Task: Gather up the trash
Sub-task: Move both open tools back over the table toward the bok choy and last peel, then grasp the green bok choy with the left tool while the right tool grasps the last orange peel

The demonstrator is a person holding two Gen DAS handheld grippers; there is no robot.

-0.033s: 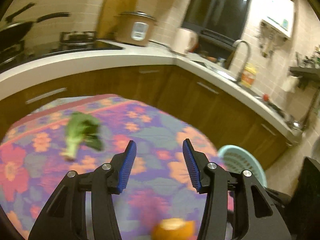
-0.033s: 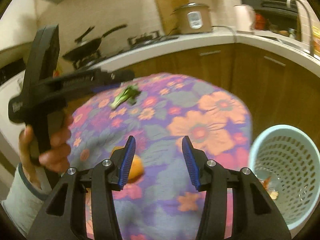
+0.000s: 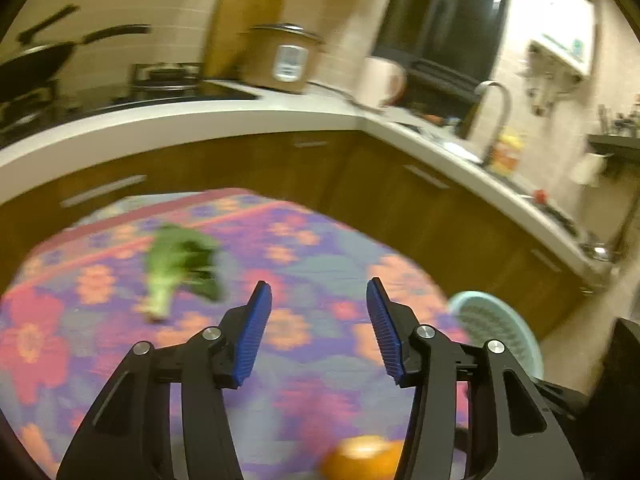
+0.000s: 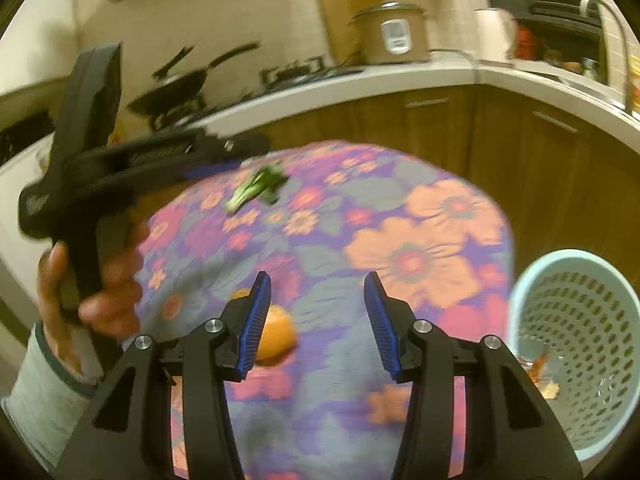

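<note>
1. At far left of the right wrist view, a person's hand (image 4: 94, 280) in a grey sleeve (image 4: 44, 396) grips the handle of the left gripper (image 3: 319, 330), raised over the table's left edge.
2. The left gripper's blue pads (image 3: 254, 332) are spreading apart, with nothing between them, above the flowered tablecloth (image 3: 320, 256).
3. A green vegetable scrap (image 4: 256, 190) lies on the cloth toward the far side, beyond and left of both grippers.
4. An orange peel (image 4: 276, 334) sits on the cloth nearer the cameras, partly hidden behind the right gripper's left finger.
5. The right gripper (image 4: 317, 324) hangs over the table, half open and empty.
6. At right, a pale blue basket (image 4: 576, 352) stands beside the table with scraps at its bottom.
7. Behind, a counter (image 4: 360, 80) carries a pan (image 4: 180, 84) and a rice cooker (image 4: 394, 34).
</note>
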